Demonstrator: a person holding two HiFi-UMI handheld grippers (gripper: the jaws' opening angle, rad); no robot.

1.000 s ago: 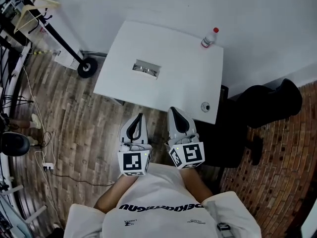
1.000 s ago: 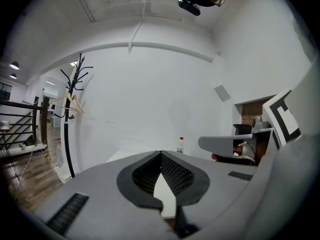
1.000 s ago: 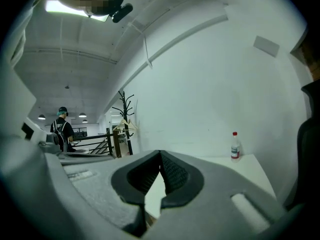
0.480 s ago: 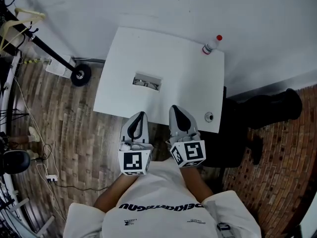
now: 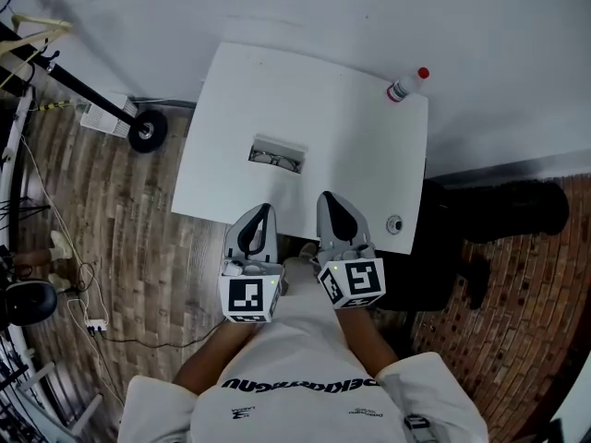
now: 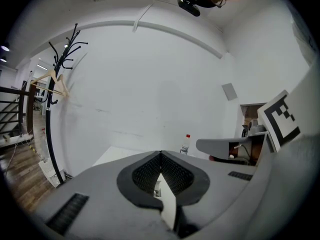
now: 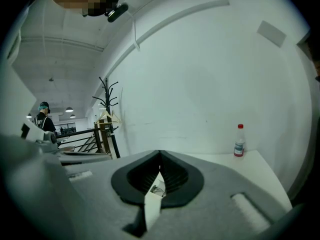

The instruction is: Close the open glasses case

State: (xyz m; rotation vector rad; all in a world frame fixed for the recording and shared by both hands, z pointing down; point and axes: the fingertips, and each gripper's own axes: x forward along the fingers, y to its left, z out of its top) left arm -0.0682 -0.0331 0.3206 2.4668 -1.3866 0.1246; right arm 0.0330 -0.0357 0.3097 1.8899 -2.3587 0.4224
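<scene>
An open glasses case lies on the white table, left of its middle, with glasses inside. Both grippers hang side by side at the table's near edge, well short of the case. My left gripper has its jaws together at the tips, nothing between them. The right gripper is the same, shut and empty. In the left gripper view a sliver of the case shows through the gap behind the left gripper. The right gripper view shows the case below the tips of the right gripper.
A small bottle with a red cap stands at the table's far right corner. A small round object sits near the front right corner. A coat stand's wheeled base is left of the table, a dark bag to the right.
The head view has shifted: the table and case sit slightly lower and nearer in the picture. Both grippers stay shut, side by side, in the same pose.
</scene>
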